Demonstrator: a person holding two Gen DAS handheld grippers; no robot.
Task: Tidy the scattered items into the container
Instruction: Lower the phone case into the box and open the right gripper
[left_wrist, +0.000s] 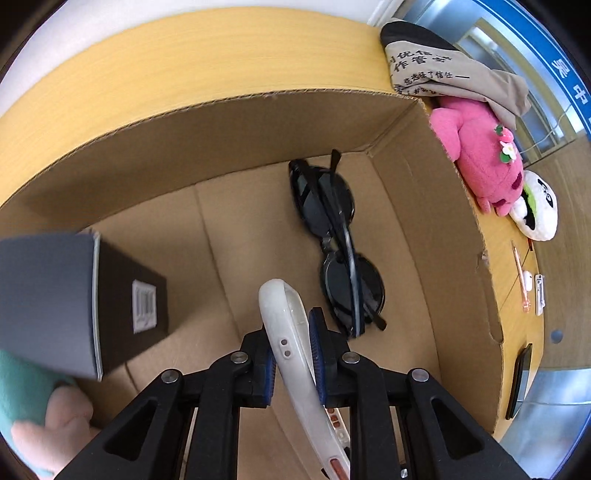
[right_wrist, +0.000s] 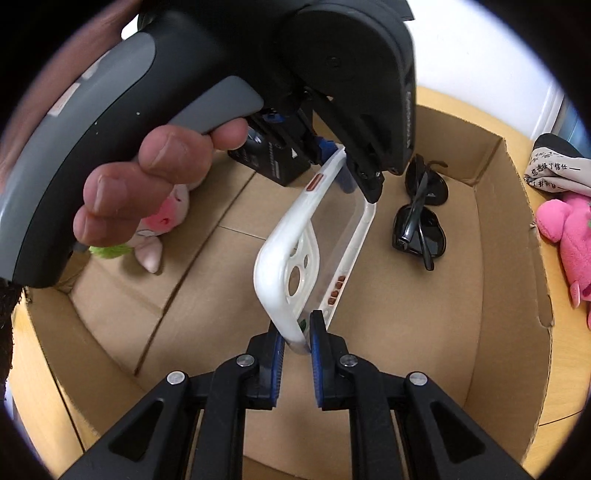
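Observation:
A white phone case hangs inside the open cardboard box, held at both ends. My right gripper is shut on its near corner. My left gripper is shut on its far edge; that gripper's body and the hand on it fill the top of the right wrist view. Black sunglasses lie folded on the box floor to the right, also in the right wrist view. A dark box with a barcode and a pink plush lie in the box at the left.
Outside the box's right wall, on the wooden table, lie a pink plush toy, a panda plush, a printed grey cloth, a pen, a small white item and a dark phone.

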